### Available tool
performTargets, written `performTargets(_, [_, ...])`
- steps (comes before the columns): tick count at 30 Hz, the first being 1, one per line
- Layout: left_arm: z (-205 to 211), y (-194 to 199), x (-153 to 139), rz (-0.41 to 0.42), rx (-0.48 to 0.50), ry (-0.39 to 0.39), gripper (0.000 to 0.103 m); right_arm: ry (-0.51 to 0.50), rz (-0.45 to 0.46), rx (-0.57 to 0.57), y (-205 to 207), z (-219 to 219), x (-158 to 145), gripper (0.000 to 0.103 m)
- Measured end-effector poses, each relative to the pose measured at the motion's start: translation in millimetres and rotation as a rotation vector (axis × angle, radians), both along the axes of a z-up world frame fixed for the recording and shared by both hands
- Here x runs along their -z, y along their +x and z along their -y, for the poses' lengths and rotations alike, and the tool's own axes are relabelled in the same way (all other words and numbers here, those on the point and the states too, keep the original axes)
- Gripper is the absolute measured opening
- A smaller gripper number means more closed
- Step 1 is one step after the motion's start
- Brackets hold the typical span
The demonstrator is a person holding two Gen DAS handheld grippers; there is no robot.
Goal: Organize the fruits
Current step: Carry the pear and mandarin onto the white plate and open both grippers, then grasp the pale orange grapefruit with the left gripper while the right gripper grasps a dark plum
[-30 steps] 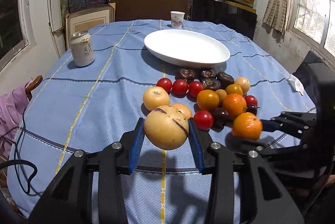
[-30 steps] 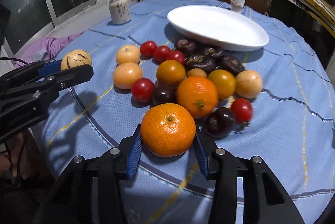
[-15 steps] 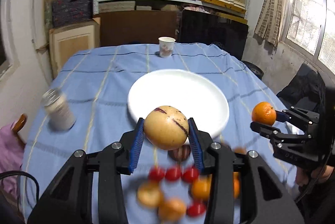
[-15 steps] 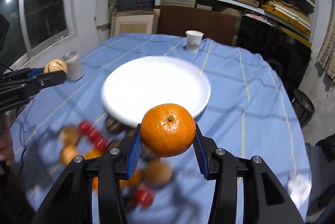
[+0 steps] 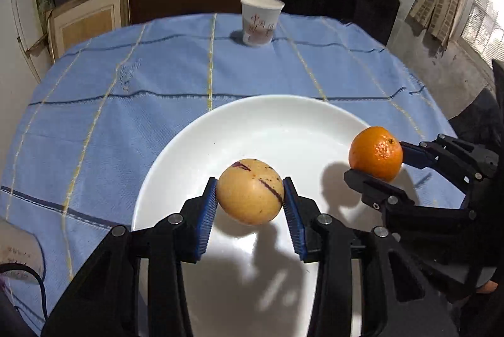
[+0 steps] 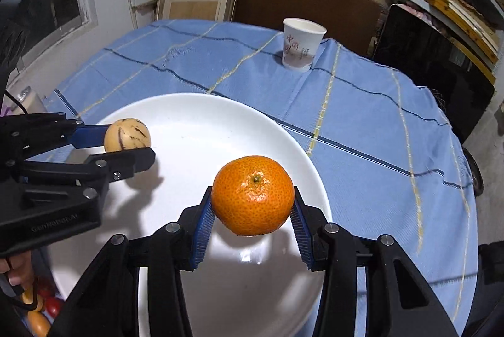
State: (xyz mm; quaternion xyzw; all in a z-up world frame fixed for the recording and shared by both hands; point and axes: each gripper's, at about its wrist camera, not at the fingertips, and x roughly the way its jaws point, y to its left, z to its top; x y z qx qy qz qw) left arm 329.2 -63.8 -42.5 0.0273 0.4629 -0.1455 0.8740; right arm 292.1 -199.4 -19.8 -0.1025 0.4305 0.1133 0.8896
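Left tongs point(image 5: 250, 211): clamped on round yellow fruit with purple streaks point(image 5: 249, 191), held above wide white ceramic plate point(image 5: 195, 129).
Right tongs point(image 6: 252, 218): clamped on round orange mandarin point(image 6: 253, 195), also over plate.
Progress: early, judging by bare plate; both fruits aloft, none set down.
Left to do: lower, release, fetch remaining fruit.
Right view only: red and orange fruits point(image 6: 47, 310) at lower left, off plate.
Both views: white paper cup point(image 5: 260, 20) on blue-clothed surface point(image 5: 126, 84).
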Motion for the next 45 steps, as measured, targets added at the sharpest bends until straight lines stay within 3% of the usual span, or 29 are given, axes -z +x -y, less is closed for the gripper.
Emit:
performTargets(3, [0, 14, 15, -0.048, -0.007, 0.005, 0.040, -0.032, -0.029, -0.014, 12, -7, 12, 0.048])
performTargets(5, [-1, 17, 18, -0.064, -0.018, 0.017, 0.055, -0.035, -0.043, -0.018, 16, -8, 17, 0.048])
performTargets(7, [-5, 17, 12, -0.033, -0.050, 0.026, 0.076, -0.054, -0.022, -0.011, 14, -8, 15, 0.055])
performTargets(9, [-12, 9, 1, -0.003, -0.068, 0.007, 0.084, -0.057, 0.015, -0.013, 6, -5, 5, 0.058])
performTargets(14, [-34, -32, -39, 0.047, -0.095, -0.051, 0.086, -0.059, 0.089, -0.010, -36, 6, -33, 0.059])
performTargets(19, [-49, -128, -73, 0.151, -0.065, -0.045, 0.091, 0.001, 0.112, -0.021, -134, 21, -61, 0.069])
performTargets(21, [-50, -179, -76, 0.187, -0.028, -0.038, 0.098, 0.027, 0.097, -0.043, -181, 22, -57, 0.073])
performTargets(24, [-48, -245, -65, 0.214, 0.038, -0.009, 0.098, 0.025, 0.080, -0.073, -241, 18, -37, 0.073])
performTargets(28, [-54, -300, -39, 0.233, 0.038, 0.011, 0.098, 0.039, 0.084, -0.072, -300, 15, -8, 0.073])
performTargets(31, [-61, -317, -19, 0.222, 0.017, 0.012, 0.098, 0.087, 0.088, -0.064, -319, 15, 5, 0.073])
performTargets(34, [-64, -320, 1, 0.189, -0.006, 0.018, 0.098, 0.094, 0.085, -0.069, -324, 4, 13, 0.066])
performTargets(38, [-61, -322, 12, 0.202, -0.010, 0.053, 0.098, 0.076, 0.058, -0.111, -320, -14, 19, 0.049])
performTargets(45, [-56, -320, 13, 0.191, 0.019, 0.068, 0.098, 0.049, 0.026, -0.095, -304, -26, 26, 0.048])
